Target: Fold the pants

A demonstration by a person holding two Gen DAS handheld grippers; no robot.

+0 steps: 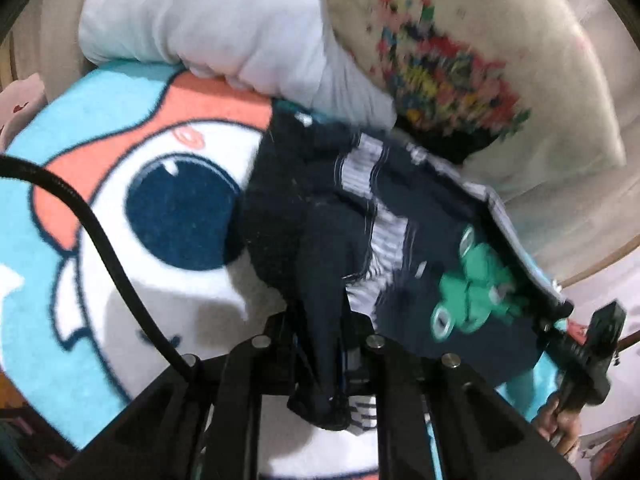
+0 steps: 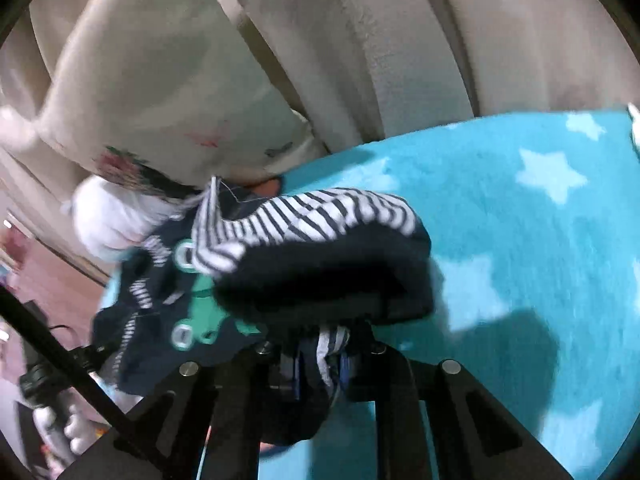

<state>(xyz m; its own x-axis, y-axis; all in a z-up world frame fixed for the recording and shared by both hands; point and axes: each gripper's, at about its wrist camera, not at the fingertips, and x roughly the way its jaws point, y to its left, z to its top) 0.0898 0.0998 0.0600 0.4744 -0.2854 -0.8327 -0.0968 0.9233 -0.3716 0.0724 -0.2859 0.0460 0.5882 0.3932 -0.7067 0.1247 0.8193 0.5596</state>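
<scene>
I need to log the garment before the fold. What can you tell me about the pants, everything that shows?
The pants are small, dark navy, of soft knit-looking fabric, with white-and-navy striped lining or cuffs and a green figure with ringed eyes. They are bunched and lifted, not flat, hanging over the turquoise blanket. The left claw is shut on a dark fold; the right claw is shut on a striped edge, navy cloth draping over it. Behind, the pants lie close to a white cloth bundle; contact is unclear.

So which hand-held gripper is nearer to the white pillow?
Left. The left hand-held gripper grips the pants just below the white pillow; the right hand-held gripper is farther away.
</scene>
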